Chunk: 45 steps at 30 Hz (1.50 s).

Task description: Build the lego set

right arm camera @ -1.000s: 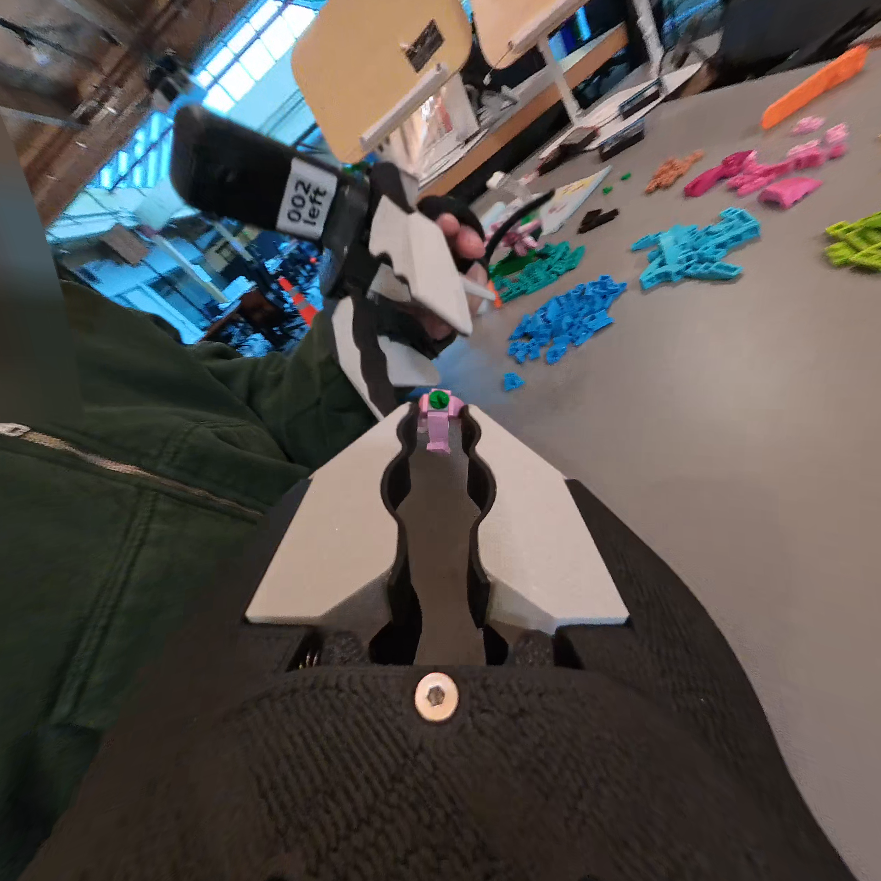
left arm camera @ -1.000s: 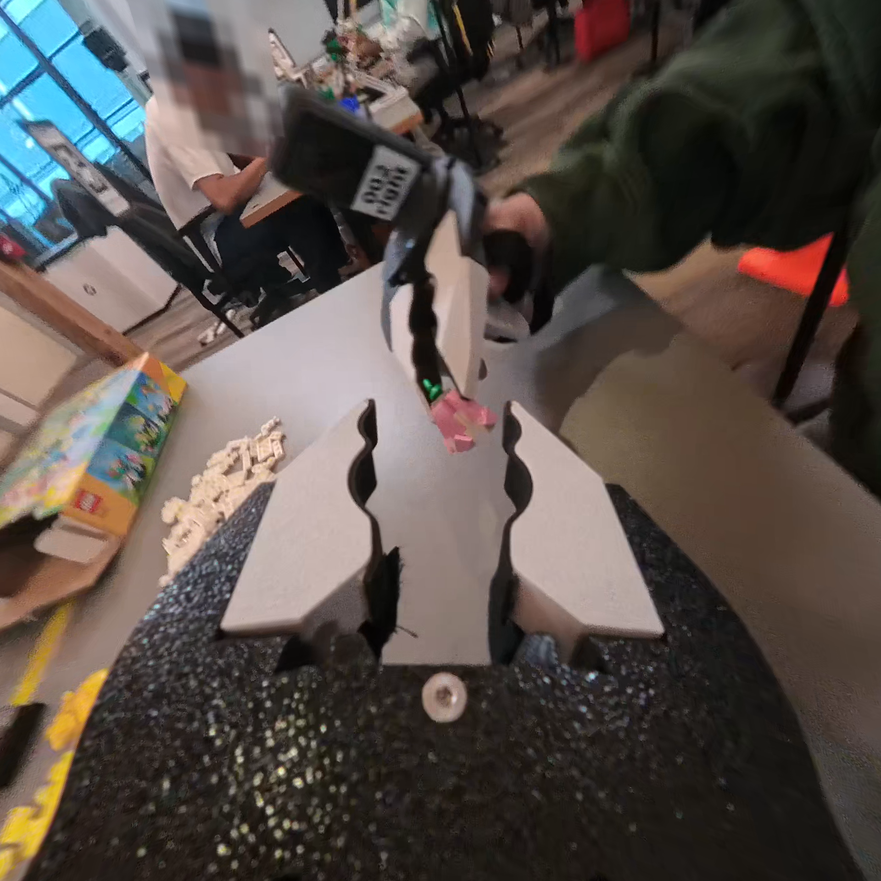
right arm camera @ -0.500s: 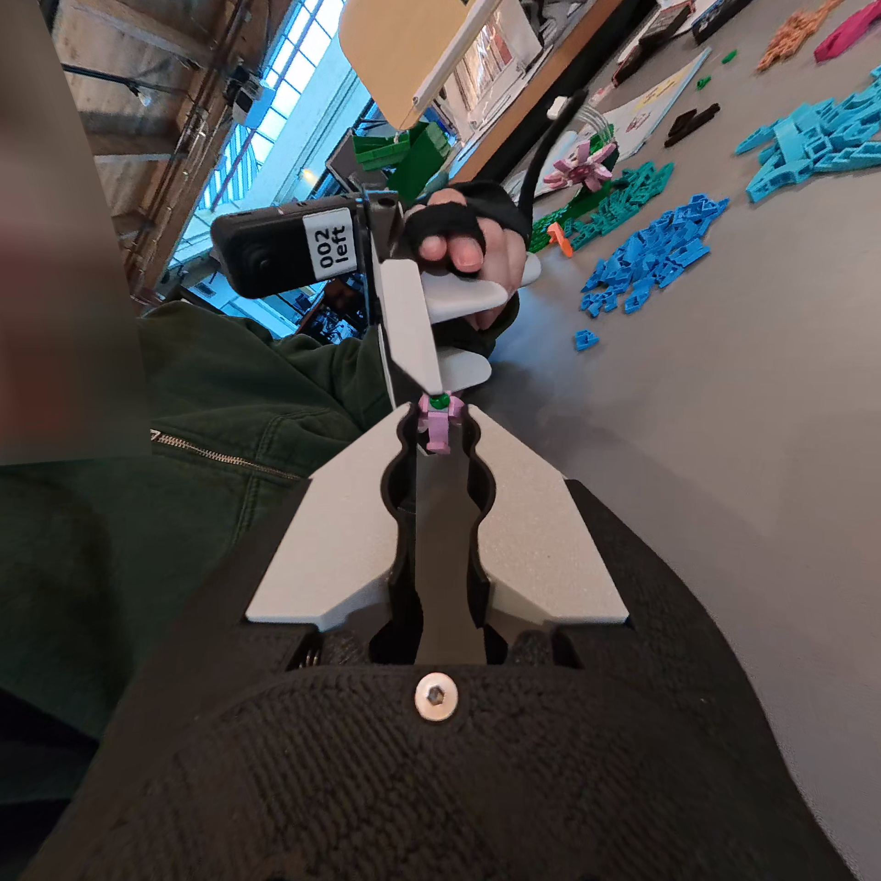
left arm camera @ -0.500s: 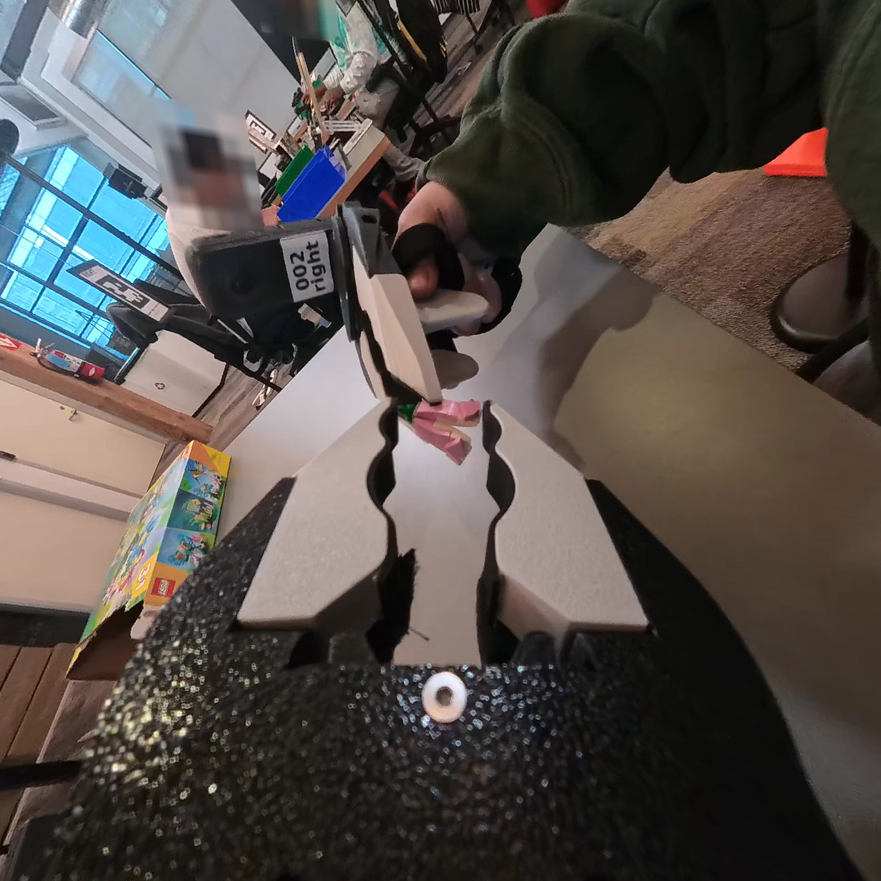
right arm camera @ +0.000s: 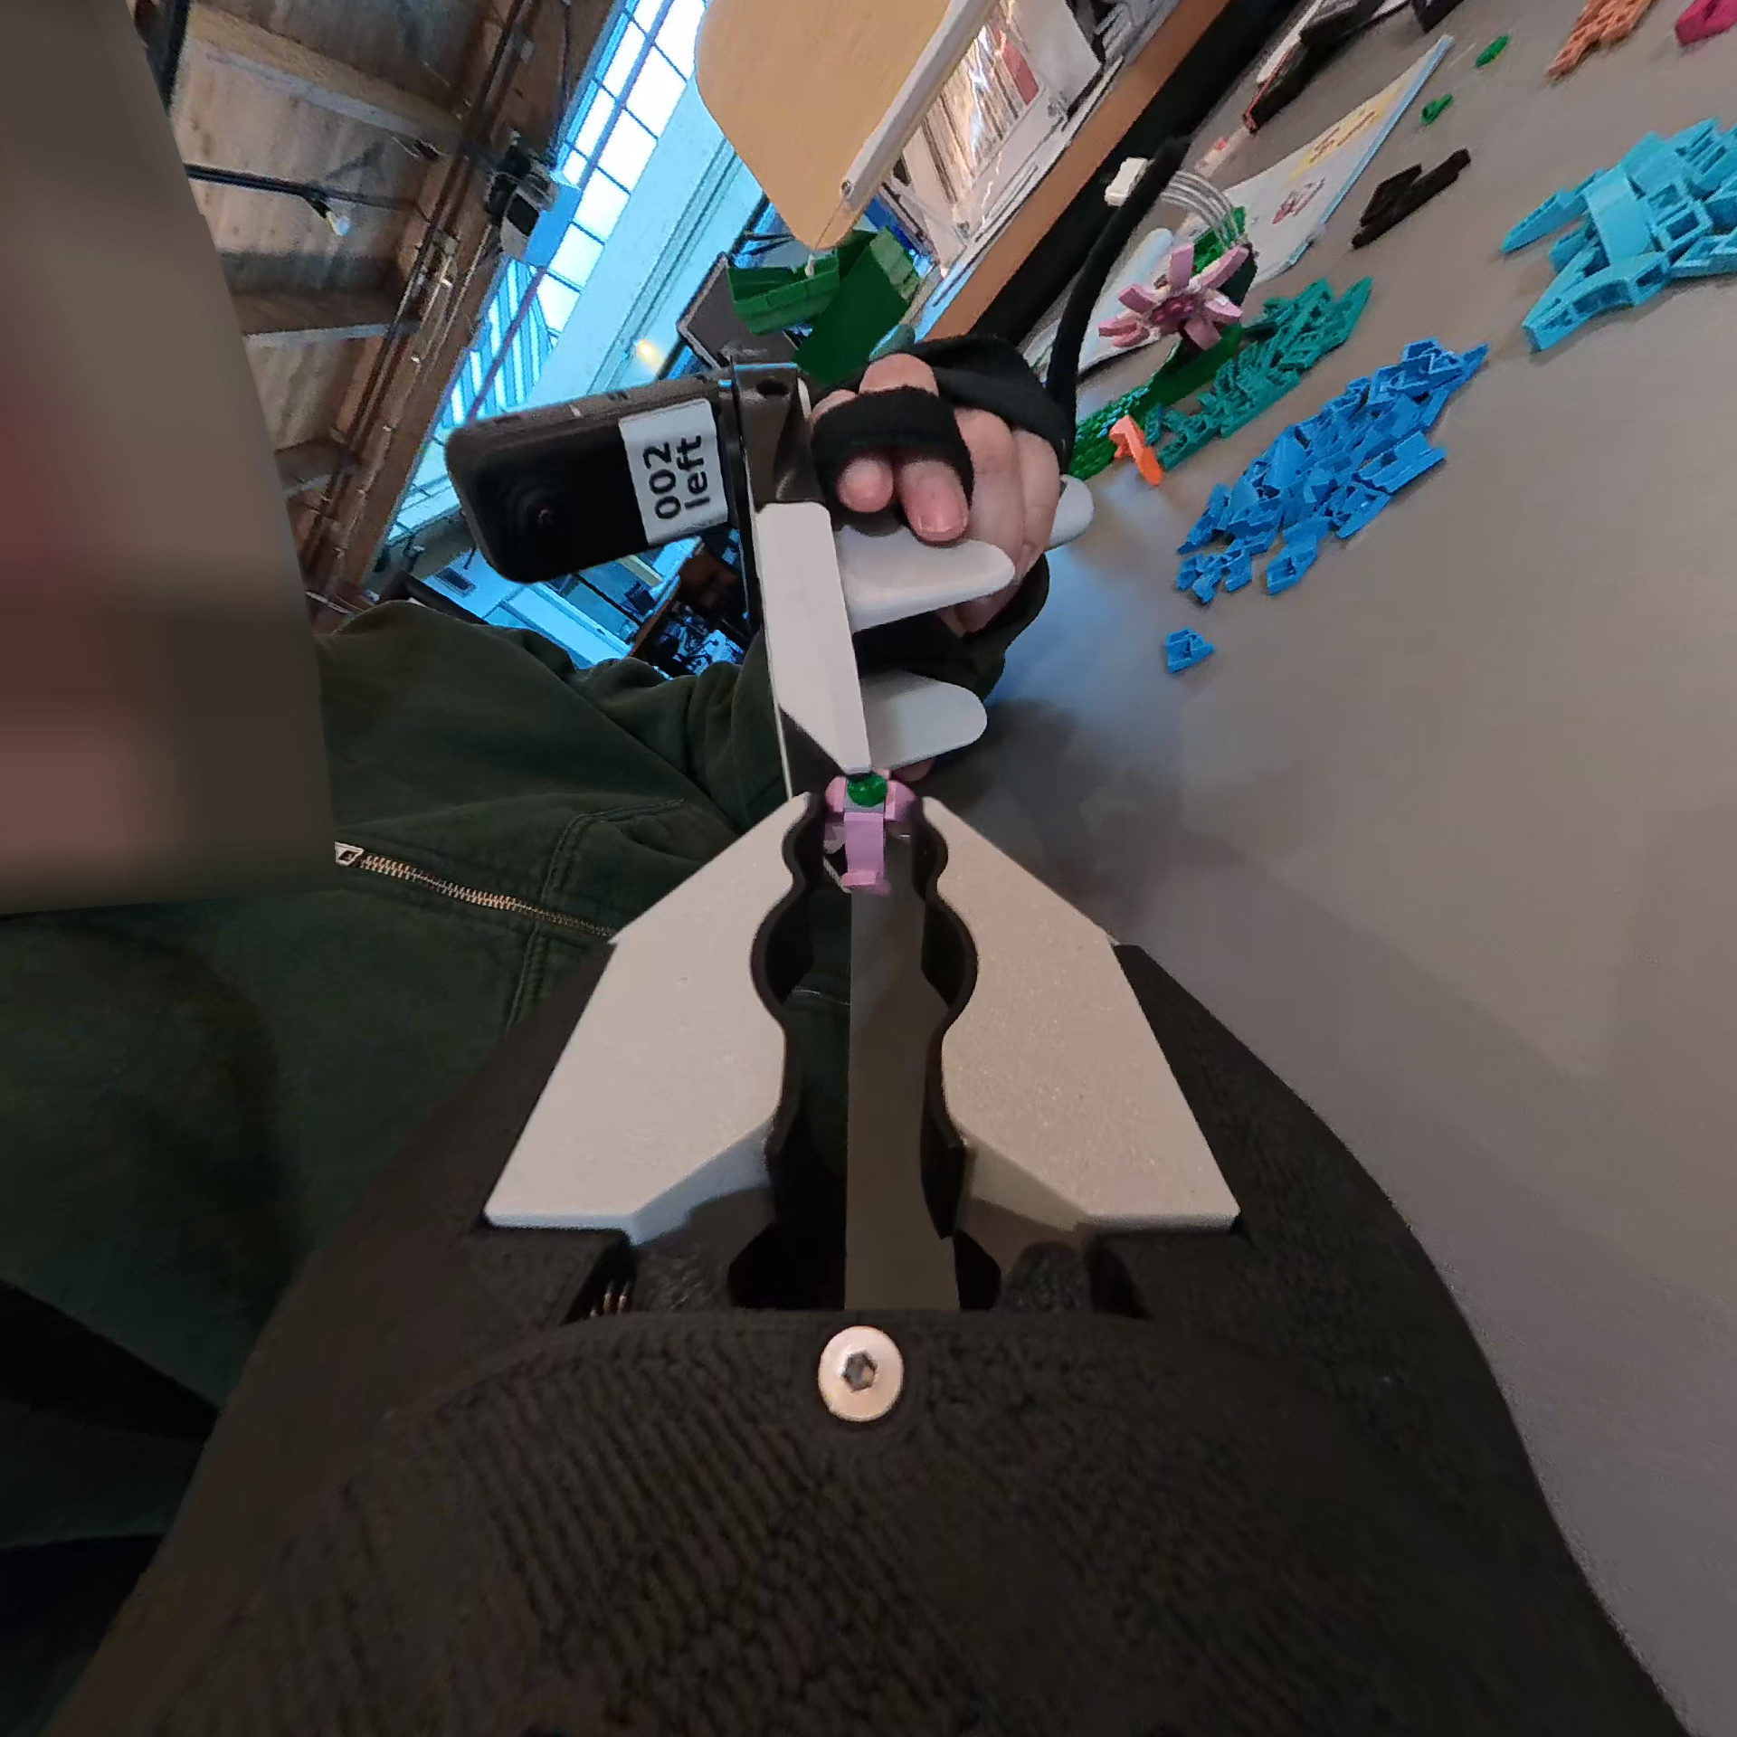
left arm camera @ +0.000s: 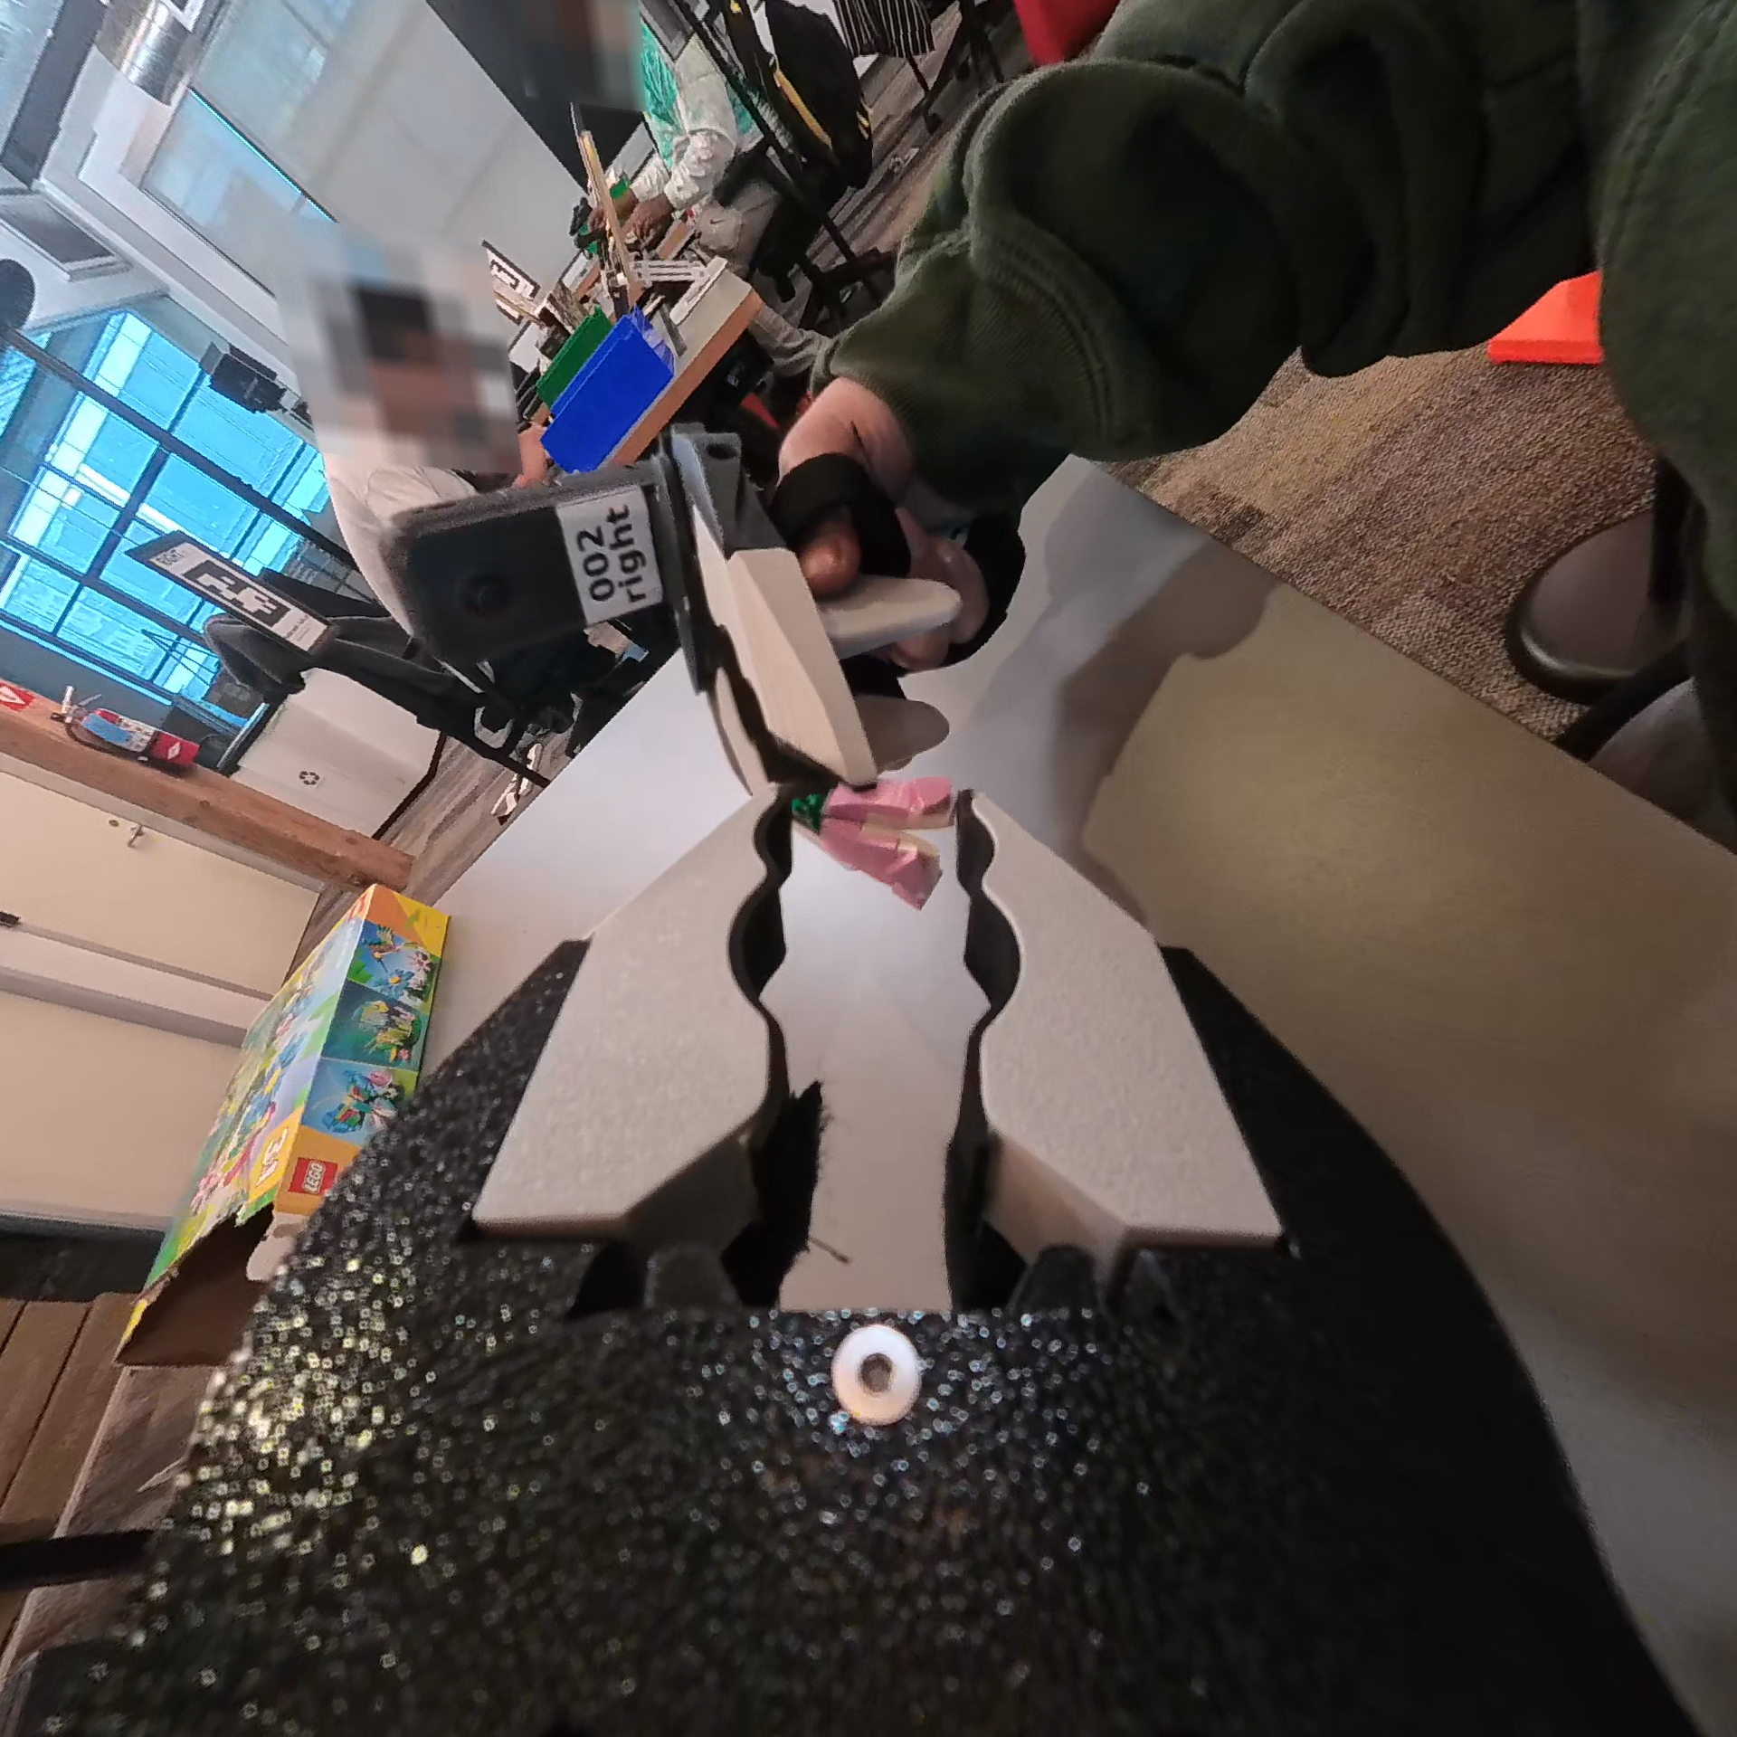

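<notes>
A small pink flower piece with a green stud [right arm camera: 863, 827] is pinched between the tips of my right gripper [right arm camera: 867, 810], which is shut on it and holds it above the grey table [right arm camera: 1410, 846]. In the left wrist view the same piece [left arm camera: 884, 837] lies across the gap between the tips of my left gripper [left arm camera: 869, 808]. The left jaws stand partly open on either side of the piece, and I cannot tell if they touch it. The right gripper [left arm camera: 827, 766] comes in from the upper left, crosswise to the left one [right arm camera: 857, 763].
Sorted brick piles lie on the table to the right: blue [right arm camera: 1316, 470], light blue [right arm camera: 1645, 235] and teal [right arm camera: 1250, 376], beside a built pink flower [right arm camera: 1175, 301]. The set's box [left arm camera: 310, 1062] stands open at the left. The person's green sleeves [left arm camera: 1222, 235] hang close above. Left and right tips are no more than a few centimetres apart.
The left jaws have narrowed around the pink piece. Both grippers have tilted and drawn closer together. The right gripper keeps hold of the piece.
</notes>
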Tool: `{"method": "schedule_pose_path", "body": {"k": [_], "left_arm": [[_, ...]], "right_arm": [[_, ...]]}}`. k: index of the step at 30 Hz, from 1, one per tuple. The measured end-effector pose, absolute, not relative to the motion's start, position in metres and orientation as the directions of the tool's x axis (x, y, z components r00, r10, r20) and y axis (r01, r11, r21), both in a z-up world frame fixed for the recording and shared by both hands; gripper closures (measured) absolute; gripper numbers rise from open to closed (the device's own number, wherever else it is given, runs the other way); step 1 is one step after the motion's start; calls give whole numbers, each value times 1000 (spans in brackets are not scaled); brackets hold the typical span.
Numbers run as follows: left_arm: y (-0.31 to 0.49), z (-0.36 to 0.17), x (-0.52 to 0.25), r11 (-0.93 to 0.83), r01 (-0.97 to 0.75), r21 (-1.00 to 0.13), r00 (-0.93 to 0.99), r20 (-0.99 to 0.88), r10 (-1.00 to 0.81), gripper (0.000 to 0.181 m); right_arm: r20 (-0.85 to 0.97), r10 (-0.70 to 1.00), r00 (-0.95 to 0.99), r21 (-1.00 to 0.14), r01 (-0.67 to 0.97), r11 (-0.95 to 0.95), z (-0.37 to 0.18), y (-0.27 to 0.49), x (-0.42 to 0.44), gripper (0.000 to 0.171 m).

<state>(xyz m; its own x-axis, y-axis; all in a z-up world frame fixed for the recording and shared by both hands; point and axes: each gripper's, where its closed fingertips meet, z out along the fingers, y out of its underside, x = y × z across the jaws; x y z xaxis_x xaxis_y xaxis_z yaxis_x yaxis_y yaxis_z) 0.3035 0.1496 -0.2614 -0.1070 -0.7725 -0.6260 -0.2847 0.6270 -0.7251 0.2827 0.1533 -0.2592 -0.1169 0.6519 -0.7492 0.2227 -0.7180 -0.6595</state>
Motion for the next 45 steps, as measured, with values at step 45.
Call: {"method": "schedule_pose_path", "body": {"k": [45], "left_arm": [[180, -252, 287, 438, -244, -865, 21, -456, -890, 131]], "right_arm": [[-349, 904, 247, -914, 122, -387, -271, 210, 289, 155]]}}
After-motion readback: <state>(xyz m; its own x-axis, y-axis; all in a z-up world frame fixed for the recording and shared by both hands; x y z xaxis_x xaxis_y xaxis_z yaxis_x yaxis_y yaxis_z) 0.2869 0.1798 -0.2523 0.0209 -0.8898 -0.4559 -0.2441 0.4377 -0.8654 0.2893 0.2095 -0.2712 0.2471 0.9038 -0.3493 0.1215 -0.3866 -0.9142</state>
